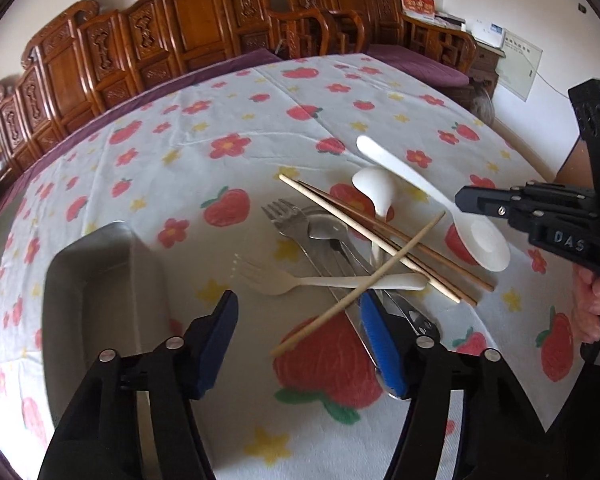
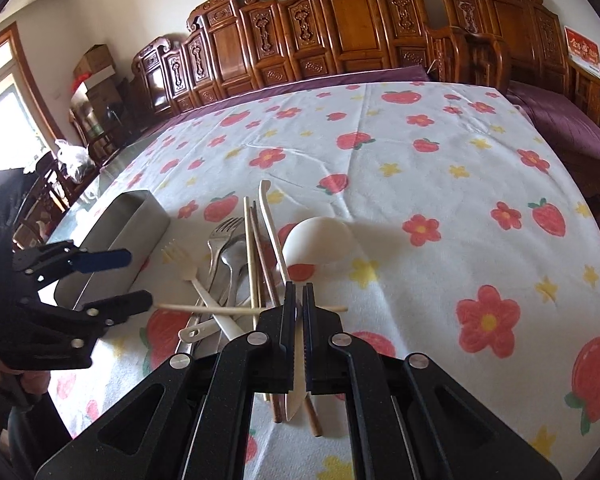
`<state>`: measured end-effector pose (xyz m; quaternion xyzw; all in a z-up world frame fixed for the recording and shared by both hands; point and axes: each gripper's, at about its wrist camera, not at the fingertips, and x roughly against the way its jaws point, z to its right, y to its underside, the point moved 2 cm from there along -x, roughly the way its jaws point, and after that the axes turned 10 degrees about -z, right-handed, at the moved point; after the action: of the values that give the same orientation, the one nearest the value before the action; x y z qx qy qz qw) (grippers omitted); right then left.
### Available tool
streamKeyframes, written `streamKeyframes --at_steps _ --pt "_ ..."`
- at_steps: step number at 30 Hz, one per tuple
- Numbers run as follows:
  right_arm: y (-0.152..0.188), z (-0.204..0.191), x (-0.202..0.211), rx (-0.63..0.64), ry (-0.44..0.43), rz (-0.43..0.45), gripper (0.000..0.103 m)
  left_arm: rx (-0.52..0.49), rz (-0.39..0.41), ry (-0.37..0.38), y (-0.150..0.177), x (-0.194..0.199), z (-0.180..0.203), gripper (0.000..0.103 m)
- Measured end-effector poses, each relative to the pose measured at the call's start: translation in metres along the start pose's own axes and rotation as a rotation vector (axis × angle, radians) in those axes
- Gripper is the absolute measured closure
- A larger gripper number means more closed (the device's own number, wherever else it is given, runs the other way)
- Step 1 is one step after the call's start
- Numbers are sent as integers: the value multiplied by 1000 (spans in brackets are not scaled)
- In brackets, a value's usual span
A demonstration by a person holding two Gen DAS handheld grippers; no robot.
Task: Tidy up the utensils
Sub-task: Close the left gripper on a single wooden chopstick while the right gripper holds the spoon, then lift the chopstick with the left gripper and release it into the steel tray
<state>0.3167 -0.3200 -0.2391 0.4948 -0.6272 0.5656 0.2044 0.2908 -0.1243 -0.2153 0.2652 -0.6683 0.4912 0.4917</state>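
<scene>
A pile of utensils lies on the strawberry-print tablecloth [image 1: 228,136]: metal forks and spoons [image 1: 300,224], a white plastic fork [image 1: 268,280], a pair of chopsticks [image 1: 380,236] and a white soup spoon [image 1: 374,192]. One pale chopstick [image 1: 360,284] lies slantwise across the pile. My left gripper [image 1: 300,312] is open over it, a finger on either side and neither pad touching. Left of it stands a grey metal holder [image 1: 100,280]. My right gripper [image 2: 299,286] is shut on a long white spoon [image 1: 420,192], held above the pile; from the right wrist I see this spoon [image 2: 270,220] edge-on.
Carved wooden benches [image 2: 340,32] with purple cushions [image 2: 560,128] line the far side of the table. The right wrist view shows the metal holder [image 2: 112,240] beside the left gripper [image 2: 140,279]. A person's hand [image 1: 596,292] grips the right tool. A window [image 2: 4,112] is at the left.
</scene>
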Motion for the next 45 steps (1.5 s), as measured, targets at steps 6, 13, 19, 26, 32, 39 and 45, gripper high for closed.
streamKeyframes --at_steps 6,13,19,26,32,39,45 --pt "-1 5 -1 -15 -2 -3 99 -22 -58 67 3 -28 7 58" --pt "1 3 -2 -9 -2 -5 99 -50 -84 81 15 -33 14 73" --pt "2 -2 -1 -2 -2 -7 99 -69 -94 89 21 -28 18 98" --pt "2 -5 -1 2 -3 -10 99 -103 -95 77 27 -22 25 103" --pt "2 -6 -1 -2 -5 -7 99 -80 -62 61 25 -14 24 103" --pt "2 -6 -2 -1 -6 -7 99 -89 -51 41 20 -13 21 80" --pt "1 -6 -3 -2 -6 -8 99 -109 -120 37 25 -32 23 80"
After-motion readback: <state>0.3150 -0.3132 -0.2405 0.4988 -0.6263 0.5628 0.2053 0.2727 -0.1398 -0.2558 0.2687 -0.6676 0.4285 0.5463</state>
